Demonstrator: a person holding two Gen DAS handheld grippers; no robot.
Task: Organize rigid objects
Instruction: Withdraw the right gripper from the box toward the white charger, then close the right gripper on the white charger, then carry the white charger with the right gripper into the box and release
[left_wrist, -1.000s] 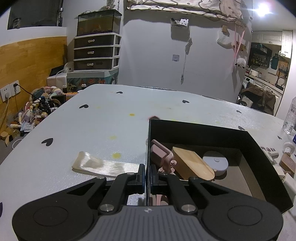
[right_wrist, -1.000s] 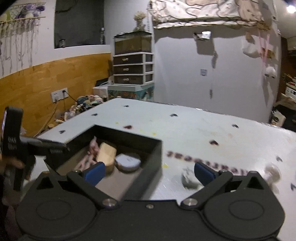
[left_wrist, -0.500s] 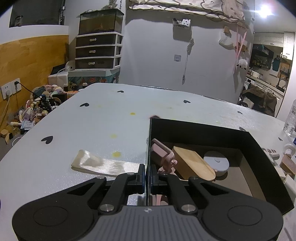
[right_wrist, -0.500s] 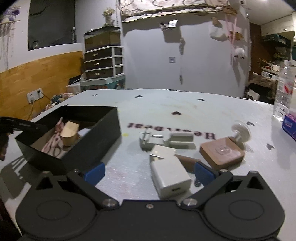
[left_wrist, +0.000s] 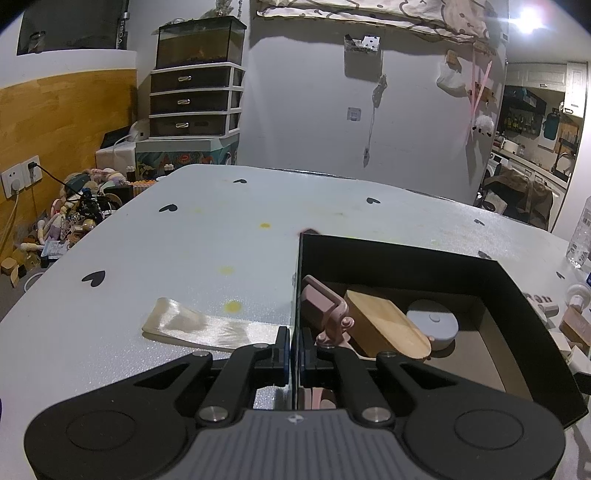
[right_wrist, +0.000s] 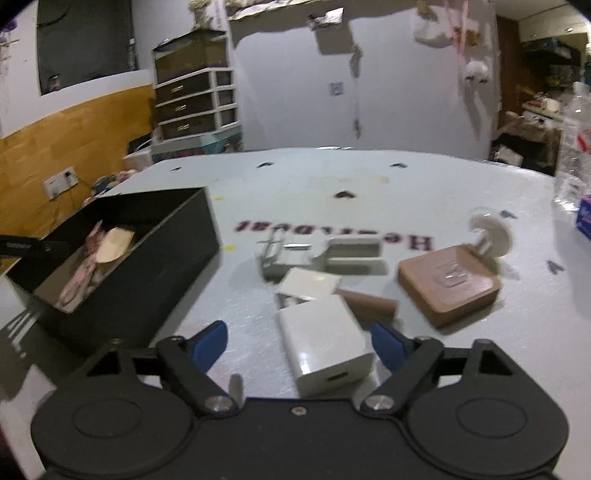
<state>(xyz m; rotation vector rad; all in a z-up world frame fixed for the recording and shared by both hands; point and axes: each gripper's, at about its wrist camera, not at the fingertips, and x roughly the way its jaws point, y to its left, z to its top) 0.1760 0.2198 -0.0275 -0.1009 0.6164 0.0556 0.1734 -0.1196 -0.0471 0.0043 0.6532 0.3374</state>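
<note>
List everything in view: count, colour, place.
box: 1, black, open, on table, its wall clamped by left gripper
wooden piece: 1, tan, in box
round disc: 1, grey, in box
pink items: count unclear, in box
ribbon: 1, cream, table left of box
charger block: 1, white, between right fingers
white square: 1, behind charger
brown square block: 1, table right
bottle: 1, clear, far right
table: 1, pale, heart marks
left gripper: black, shut on box wall
right gripper: black, blue pads, open
</note>
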